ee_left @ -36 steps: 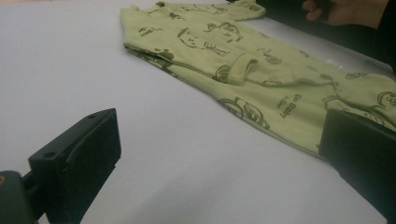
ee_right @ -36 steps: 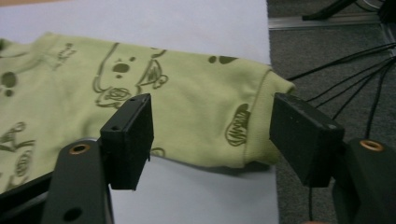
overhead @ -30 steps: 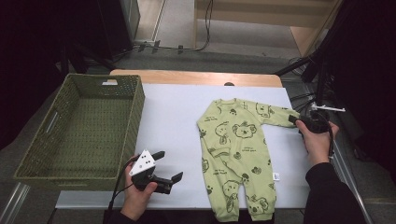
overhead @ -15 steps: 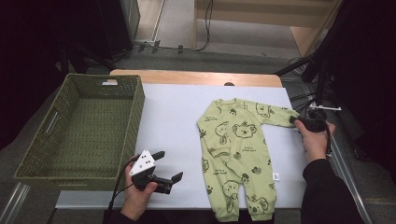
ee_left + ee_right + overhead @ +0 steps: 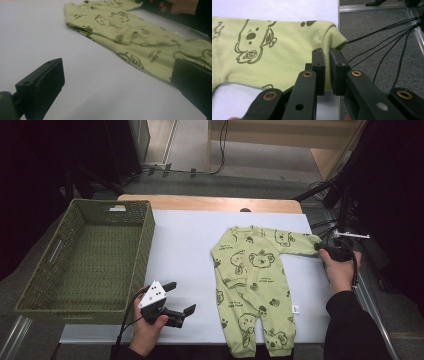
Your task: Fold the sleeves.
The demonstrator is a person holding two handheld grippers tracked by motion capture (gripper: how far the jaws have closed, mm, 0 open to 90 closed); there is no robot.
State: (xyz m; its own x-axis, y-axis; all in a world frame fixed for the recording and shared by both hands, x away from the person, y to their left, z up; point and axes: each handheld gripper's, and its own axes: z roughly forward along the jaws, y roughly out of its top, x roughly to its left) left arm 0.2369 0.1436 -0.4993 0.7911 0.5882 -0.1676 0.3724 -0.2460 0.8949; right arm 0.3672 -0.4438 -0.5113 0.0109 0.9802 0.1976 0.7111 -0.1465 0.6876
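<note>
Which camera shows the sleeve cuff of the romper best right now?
The right gripper view: the sleeve cuff sits close up, pinched in the right hand-held gripper. In the high view the cuff is tiny; the left gripper view has it far off at the edge.

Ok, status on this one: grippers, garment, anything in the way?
Right gripper just closed on romper sleeve cuff. Left gripper open, off the cloth. Romper flat on table; basket well left, nothing blocking.

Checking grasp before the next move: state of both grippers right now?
Left gripper: open, holding nothing, above the white table.
Right gripper: jaws just closed, shut on the sleeve cuff of the green baby romper.
</note>
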